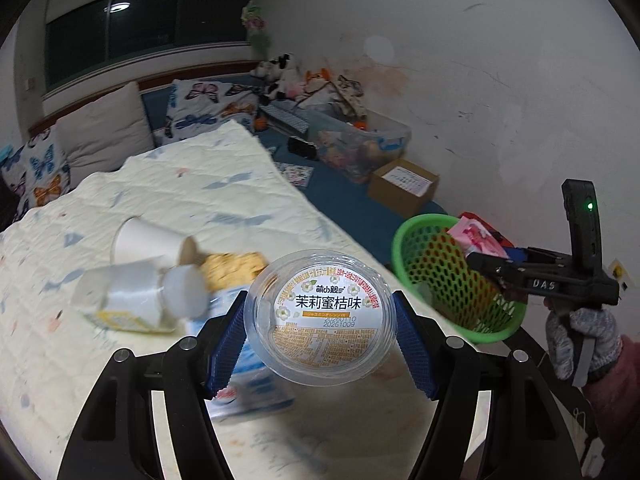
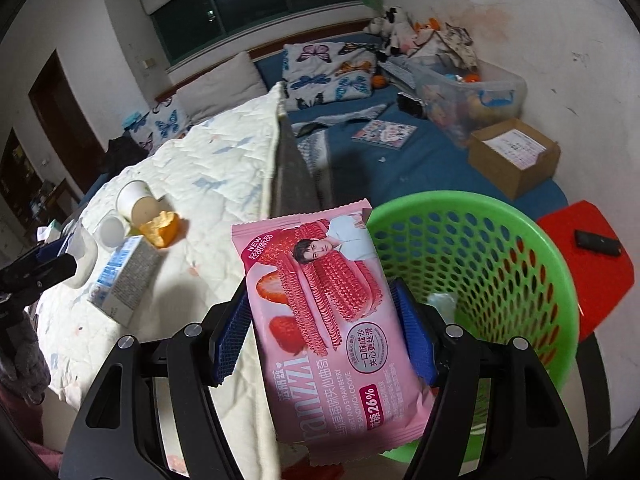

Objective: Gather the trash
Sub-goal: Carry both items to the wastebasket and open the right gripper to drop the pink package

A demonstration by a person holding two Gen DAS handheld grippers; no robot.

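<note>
A bedroom with a dark window; a cream quilt (image 1: 168,184) covers the bed. The left tongs (image 1: 320,328) grip a clear jelly cup (image 1: 320,320) above the quilt. The right tongs (image 2: 324,332) grip a pink cookie packet (image 2: 328,312) just beside the green basket (image 2: 560,264). On the quilt lie a paper cup (image 2: 134,200), an orange peel (image 2: 164,230) touching it, and a milk carton (image 2: 124,280) near them.
</note>
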